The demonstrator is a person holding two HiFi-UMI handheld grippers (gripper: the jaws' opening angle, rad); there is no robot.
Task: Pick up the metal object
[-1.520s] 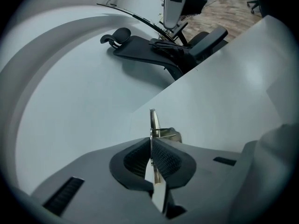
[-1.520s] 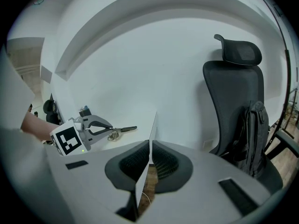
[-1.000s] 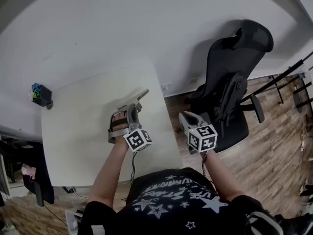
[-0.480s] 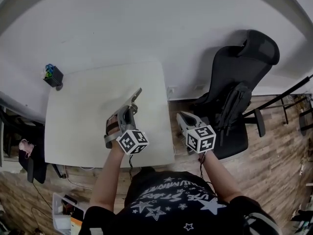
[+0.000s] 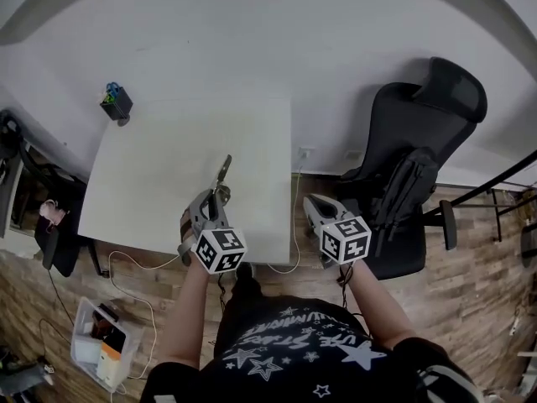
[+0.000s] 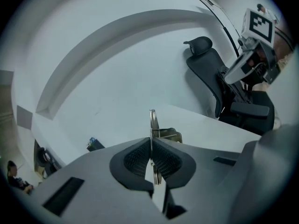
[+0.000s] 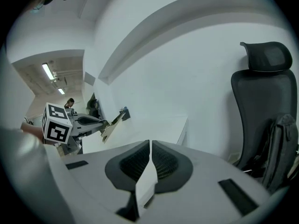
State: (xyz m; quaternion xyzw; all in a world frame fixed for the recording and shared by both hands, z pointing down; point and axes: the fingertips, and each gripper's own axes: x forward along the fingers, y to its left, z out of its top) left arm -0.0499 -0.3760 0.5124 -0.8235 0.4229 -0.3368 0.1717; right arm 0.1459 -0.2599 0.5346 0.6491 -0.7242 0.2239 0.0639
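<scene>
The metal object (image 5: 223, 169) is a thin flat strip with a folded bracket on it. My left gripper (image 5: 216, 193) is shut on it and holds it in the air over the white table (image 5: 143, 183), its free end pointing away from me. In the left gripper view the strip (image 6: 152, 119) stands edge-on between the pads (image 6: 138, 157). My right gripper (image 5: 312, 201) hangs right of the table over the floor. Its jaws (image 7: 150, 146) are shut with nothing between them. From the right gripper view the metal object (image 7: 112, 124) sticks out of the left gripper.
A small dark holder (image 5: 116, 102) with blue and green things stands at the table's far left corner. A black office chair (image 5: 415, 158) is close to the right gripper. A bin (image 5: 105, 347) and cables lie on the wooden floor at the lower left.
The left gripper, still shut on the metal object, has drawn back toward the table's near edge. The head view has swung, so the table shows more squarely. The right gripper has hardly moved.
</scene>
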